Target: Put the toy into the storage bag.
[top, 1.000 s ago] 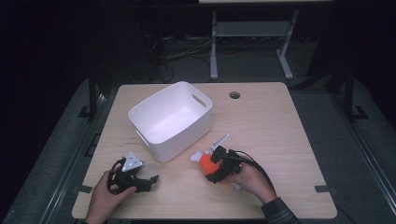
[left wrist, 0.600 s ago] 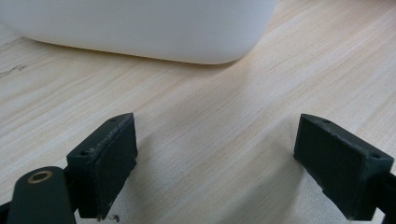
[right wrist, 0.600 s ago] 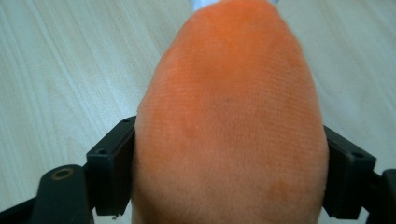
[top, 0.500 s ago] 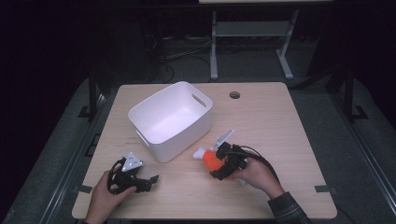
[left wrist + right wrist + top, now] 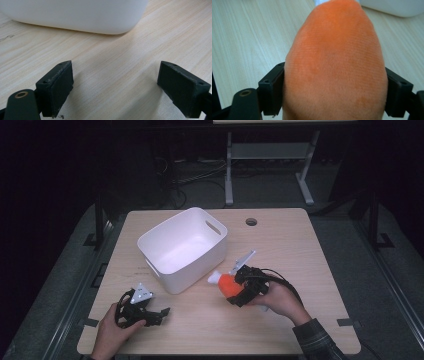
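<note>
Orange plush toy (image 5: pixel 227 283) now lifted off the table (image 5: pixel 310 250) and nearer the white bin (image 5: pixel 182 247), clamped in right gripper (image 5: pixel 235 287), likely headed inside; left gripper (image 5: pixel 162 312) idle, jaws apart

Probably a lab — bare test table (image 5: pixel 300 250), floor cables (image 5: pixel 190 177).
</note>
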`<state>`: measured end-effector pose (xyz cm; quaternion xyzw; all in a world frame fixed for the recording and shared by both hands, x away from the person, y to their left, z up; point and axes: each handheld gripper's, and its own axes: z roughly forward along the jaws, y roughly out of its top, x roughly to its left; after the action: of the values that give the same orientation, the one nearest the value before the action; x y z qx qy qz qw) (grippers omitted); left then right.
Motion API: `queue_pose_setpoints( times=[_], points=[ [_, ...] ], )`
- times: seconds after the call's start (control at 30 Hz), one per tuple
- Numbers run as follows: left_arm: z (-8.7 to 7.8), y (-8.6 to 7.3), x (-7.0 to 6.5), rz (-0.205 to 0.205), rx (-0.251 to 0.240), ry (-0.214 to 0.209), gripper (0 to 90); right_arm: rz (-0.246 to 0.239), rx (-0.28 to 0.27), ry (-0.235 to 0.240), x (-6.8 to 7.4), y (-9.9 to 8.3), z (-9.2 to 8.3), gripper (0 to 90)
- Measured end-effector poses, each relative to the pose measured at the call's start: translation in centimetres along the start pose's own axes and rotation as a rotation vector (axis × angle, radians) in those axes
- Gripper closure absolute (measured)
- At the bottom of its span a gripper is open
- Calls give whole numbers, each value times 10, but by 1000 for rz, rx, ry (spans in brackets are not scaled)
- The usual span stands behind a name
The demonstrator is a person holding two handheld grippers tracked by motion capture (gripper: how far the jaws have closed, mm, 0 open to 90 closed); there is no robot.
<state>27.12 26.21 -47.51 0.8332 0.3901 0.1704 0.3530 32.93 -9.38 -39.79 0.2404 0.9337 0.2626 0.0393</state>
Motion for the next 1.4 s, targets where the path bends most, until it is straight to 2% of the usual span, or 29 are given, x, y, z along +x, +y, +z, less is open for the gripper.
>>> queue_pose_setpoints(
  times=[0.93,1.4],
  points=[
    [0,0,0,-4,-3,0,126,-63,-75,4,-10,32,-45,209],
    [0,0,0,1,1,1,125,-104,-110,20,-14,51,-61,209]
  ],
)
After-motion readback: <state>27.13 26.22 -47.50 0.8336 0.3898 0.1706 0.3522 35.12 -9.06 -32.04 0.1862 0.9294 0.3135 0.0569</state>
